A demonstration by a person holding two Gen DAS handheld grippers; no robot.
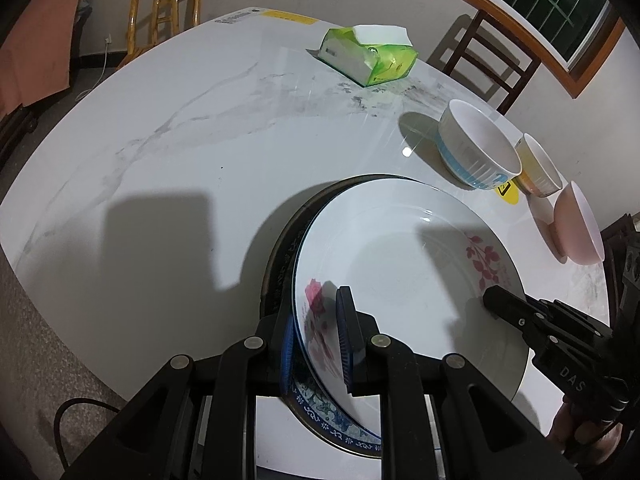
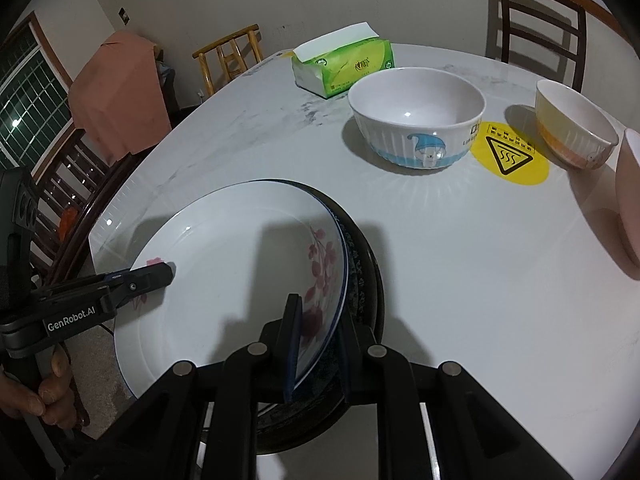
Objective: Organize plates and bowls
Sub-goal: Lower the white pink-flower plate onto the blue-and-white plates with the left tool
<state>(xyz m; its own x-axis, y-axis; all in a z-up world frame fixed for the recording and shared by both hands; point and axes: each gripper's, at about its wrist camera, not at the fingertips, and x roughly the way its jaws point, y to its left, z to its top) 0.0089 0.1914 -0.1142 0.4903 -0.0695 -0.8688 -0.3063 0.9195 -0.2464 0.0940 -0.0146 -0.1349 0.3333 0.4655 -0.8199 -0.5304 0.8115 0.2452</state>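
Observation:
A white plate with pink flowers (image 1: 400,264) (image 2: 224,264) lies on top of a blue-patterned plate (image 1: 320,416) and a dark plate (image 1: 280,248) (image 2: 364,280). My left gripper (image 1: 316,344) is shut on the white plate's left rim; it shows at the left in the right wrist view (image 2: 160,274). My right gripper (image 2: 318,344) is shut on the white plate's right rim; it shows at the right in the left wrist view (image 1: 496,300). A white bowl with a blue band (image 1: 476,144) (image 2: 416,120), an orange-banded bowl (image 1: 540,168) (image 2: 572,132) and a pink bowl (image 1: 576,228) (image 2: 628,192) stand apart beyond the plates.
A green tissue pack (image 1: 368,56) (image 2: 344,66) lies at the far side of the marble table (image 1: 180,140). A yellow warning sticker (image 2: 510,156) is on the tabletop. Wooden chairs (image 1: 164,12) (image 2: 536,20) stand around the table.

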